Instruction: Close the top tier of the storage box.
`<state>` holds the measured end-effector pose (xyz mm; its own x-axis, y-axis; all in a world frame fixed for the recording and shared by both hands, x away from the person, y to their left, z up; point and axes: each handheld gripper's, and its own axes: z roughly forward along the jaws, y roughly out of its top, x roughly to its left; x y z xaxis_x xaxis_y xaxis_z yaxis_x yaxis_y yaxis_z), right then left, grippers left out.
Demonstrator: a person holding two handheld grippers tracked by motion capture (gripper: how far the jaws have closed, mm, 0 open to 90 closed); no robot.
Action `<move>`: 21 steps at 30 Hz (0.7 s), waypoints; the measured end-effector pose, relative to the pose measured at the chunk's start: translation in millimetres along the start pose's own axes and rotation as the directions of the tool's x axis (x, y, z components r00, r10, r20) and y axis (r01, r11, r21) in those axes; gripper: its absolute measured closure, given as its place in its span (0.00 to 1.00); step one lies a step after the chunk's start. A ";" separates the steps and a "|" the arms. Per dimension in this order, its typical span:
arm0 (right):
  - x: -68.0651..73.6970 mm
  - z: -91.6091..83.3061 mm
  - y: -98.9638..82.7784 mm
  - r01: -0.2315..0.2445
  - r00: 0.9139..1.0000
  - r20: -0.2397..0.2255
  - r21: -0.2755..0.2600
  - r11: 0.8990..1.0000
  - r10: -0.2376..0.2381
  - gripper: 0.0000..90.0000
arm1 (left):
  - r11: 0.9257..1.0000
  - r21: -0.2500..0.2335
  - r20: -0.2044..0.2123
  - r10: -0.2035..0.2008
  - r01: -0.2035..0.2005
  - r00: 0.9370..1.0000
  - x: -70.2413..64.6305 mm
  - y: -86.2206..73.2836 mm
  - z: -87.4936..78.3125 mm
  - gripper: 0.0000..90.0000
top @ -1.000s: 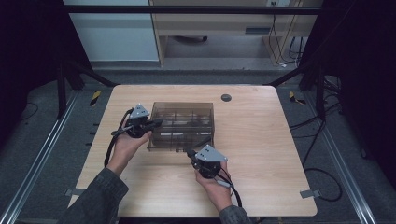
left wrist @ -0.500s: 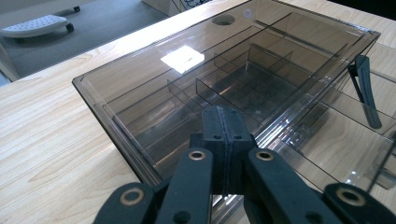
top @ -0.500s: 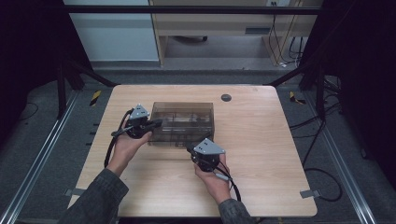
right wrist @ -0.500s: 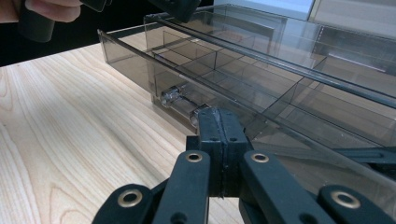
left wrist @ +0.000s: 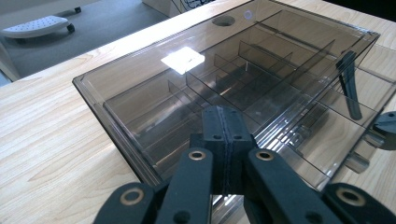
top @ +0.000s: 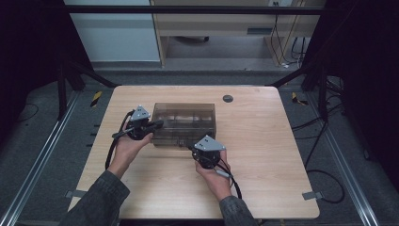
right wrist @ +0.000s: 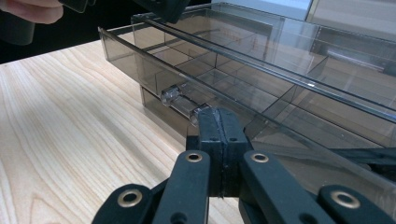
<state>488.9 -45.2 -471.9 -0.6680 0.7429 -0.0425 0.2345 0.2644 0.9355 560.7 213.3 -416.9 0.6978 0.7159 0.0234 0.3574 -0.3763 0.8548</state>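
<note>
A smoky clear plastic box (top: pixel 183 122) with several inner compartments stands mid-table. Its drawer sticks out a little at the front and has a clear bar handle (right wrist: pixel 180 100). My left gripper (top: pixel 157 125) is shut and its tips rest on the box's lid (left wrist: pixel 233 70) near the left edge. At the front edge my right gripper (top: pixel 193 147) is also shut. In the right gripper view its tips (right wrist: pixel 218 114) touch the right end of the handle, with nothing seen between the jaws. The left gripper view shows its tips (left wrist: pixel 223 112) over the lid.
A round dark cable hole (top: pixel 228 98) lies in the wooden table (top: pixel 273 155) behind the box to the right. Cables trail from both grippers toward the near edge. Bare wood lies right of the box and in front of it.
My right gripper has moved a little away from me, toward the box, and the drawer front has gone in with it. The left gripper has stayed on the lid.
</note>
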 end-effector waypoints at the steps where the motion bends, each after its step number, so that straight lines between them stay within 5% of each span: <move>1: -1.3 1.2 0.7 0.002 1.000 0.001 0.002 1.000 -0.002 1.00 | 1.000 0.000 0.002 0.000 0.000 1.000 0.3 -0.1 -0.1 0.99; 21: -11.9 13.4 3.6 -0.002 1.000 0.018 0.017 1.000 0.002 1.00 | 1.000 0.008 0.002 -0.002 0.002 1.000 -0.6 1.0 -0.6 0.99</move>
<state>507.1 -44.9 -472.6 -0.6549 0.7543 -0.0467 0.2480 0.2728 0.9295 560.2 212.8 -415.8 0.6980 0.7158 0.0206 0.3642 -0.3796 0.8504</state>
